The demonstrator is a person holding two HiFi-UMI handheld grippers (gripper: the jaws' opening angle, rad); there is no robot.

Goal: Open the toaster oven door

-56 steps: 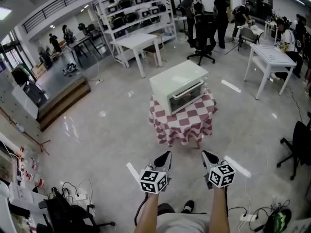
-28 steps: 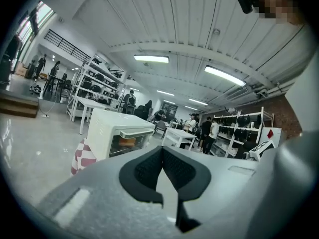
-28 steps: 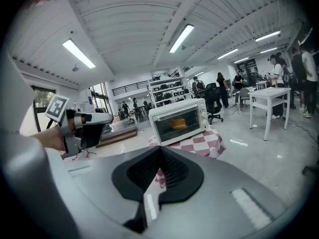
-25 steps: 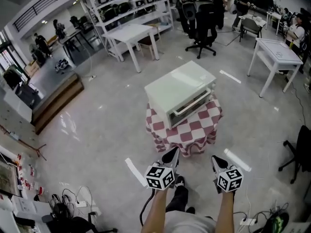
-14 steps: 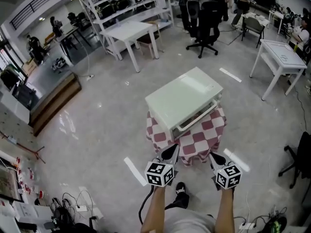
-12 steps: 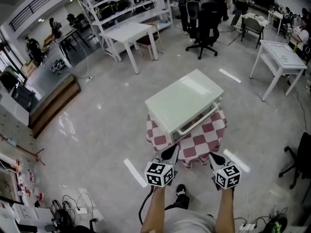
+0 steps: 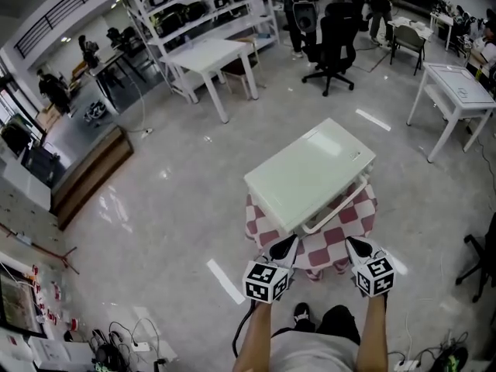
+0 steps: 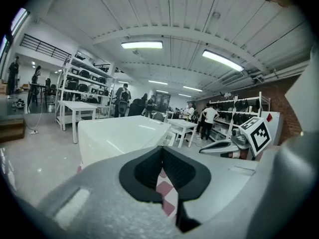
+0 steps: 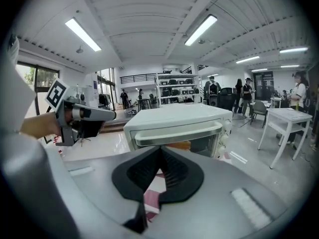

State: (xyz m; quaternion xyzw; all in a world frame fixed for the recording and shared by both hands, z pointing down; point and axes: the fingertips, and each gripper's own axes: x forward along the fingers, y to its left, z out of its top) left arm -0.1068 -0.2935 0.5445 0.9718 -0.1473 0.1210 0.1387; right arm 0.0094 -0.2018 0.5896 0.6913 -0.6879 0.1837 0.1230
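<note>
Toaster oven [image 7: 310, 173] sitting on checkered table [image 7: 349, 227], door [image 9: 179, 134] not opened yet. Left gripper [image 7: 287, 244], right gripper [image 7: 353, 243] hovering near front, jaws pressed together, pinching nothing. Whole handle pull remaining, I'm guessing.

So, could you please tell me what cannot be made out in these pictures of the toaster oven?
- Head view: the front of the pale green toaster oven, hidden under its own top.
- Right gripper view: the bottom of its door, behind the right hand-held gripper; the markings on its knobs, too small.
- Left gripper view: the oven's front, turned away.
- All views: the tabletop, covered by the red-and-white checked cloth.
</note>
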